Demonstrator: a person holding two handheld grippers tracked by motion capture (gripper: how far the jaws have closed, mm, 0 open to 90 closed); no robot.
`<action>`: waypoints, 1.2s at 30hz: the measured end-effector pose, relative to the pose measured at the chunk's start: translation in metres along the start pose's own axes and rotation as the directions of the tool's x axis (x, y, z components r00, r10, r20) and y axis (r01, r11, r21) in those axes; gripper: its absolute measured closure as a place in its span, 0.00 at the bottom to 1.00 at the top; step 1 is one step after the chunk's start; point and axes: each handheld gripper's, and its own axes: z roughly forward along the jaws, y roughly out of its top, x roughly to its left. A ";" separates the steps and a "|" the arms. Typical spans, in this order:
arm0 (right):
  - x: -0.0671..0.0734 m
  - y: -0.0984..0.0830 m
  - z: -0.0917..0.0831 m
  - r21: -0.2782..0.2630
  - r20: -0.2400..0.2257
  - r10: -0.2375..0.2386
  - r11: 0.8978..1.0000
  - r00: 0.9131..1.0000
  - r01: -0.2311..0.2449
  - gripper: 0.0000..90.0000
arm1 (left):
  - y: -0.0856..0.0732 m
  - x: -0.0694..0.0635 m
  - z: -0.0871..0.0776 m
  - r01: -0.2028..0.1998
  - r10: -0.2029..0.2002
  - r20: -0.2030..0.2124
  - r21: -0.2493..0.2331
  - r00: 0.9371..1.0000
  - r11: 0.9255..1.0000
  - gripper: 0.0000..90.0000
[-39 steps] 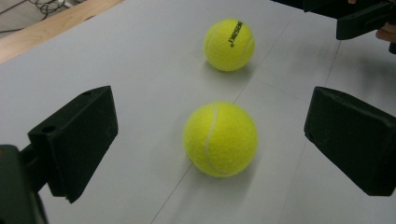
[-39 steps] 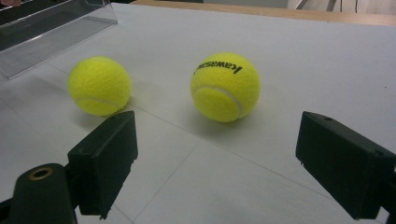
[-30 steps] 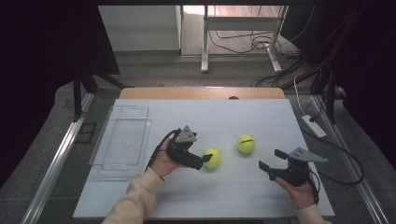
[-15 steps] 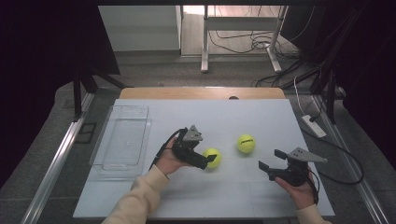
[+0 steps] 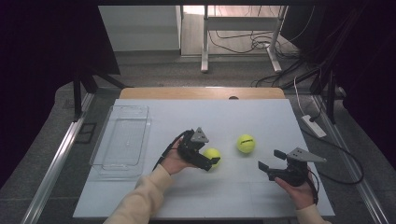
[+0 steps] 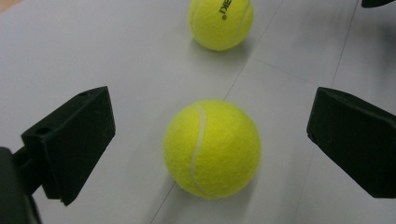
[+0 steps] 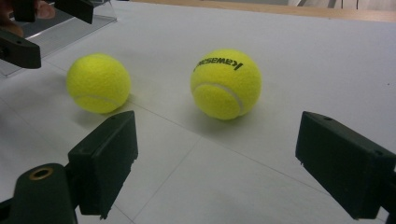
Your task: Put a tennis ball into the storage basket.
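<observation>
Two yellow tennis balls lie on the white table (image 5: 224,196). The nearer ball (image 5: 211,155) (image 6: 211,148) sits between the jaws of my left gripper (image 5: 212,161) (image 6: 210,140). Those jaws have just been opening; they stand wide, with a clear gap on both sides of the ball. The second ball (image 5: 246,143) (image 6: 221,21) (image 7: 226,84), printed with black letters, rests farther right. My right gripper (image 5: 271,159) (image 7: 224,163) is held low at the table's right front, open and holding nothing, pointing at both balls from a short distance.
A clear plastic tray (image 5: 100,149) stands at the left of the table, with nothing in it that I can see. A wooden strip (image 5: 201,92) runs along the far edge. Cables and a power strip (image 5: 314,126) lie on the floor to the right.
My left gripper has slid to the right and a little lower, so its jaws now straddle the nearer ball. Both balls and the right gripper have stayed put.
</observation>
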 end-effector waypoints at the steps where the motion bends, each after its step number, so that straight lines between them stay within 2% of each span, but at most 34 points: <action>1: 0.000 0.000 0.000 0.000 0.000 0.000 1.000 1.000 0.000 0.15 | 0.000 0.001 0.003 -0.001 0.001 0.001 0.012 1.000 1.000 0.02; 15: 0.000 -0.002 0.002 0.011 0.003 -0.007 1.000 1.000 0.007 0.15 | -0.002 0.002 0.019 0.006 -0.007 0.019 0.060 1.000 0.998 0.02; 29: -0.001 -0.002 0.001 0.015 0.012 -0.010 1.000 1.000 0.010 0.15 | -0.008 0.002 0.040 0.007 -0.013 0.037 0.147 0.999 0.989 0.03; 32: -0.001 -0.002 0.001 0.016 0.013 -0.011 1.000 1.000 0.011 0.15 | -0.009 0.001 0.041 0.006 -0.014 0.049 0.158 0.999 0.987 0.07; 34: -0.001 -0.002 0.001 0.016 0.013 -0.011 1.000 1.000 0.011 0.15 | -0.011 0.002 0.043 0.010 -0.017 0.039 0.176 0.999 0.984 0.11; 35: -0.001 -0.002 0.001 0.016 0.014 -0.012 1.000 1.000 0.011 0.15 | -0.012 0.002 0.044 0.014 -0.019 0.029 0.179 0.999 0.984 0.14; 36: -0.001 -0.002 0.001 0.016 0.014 -0.012 1.000 1.000 0.011 0.15 | -0.012 0.002 0.044 0.014 -0.019 0.029 0.179 0.999 0.984 0.22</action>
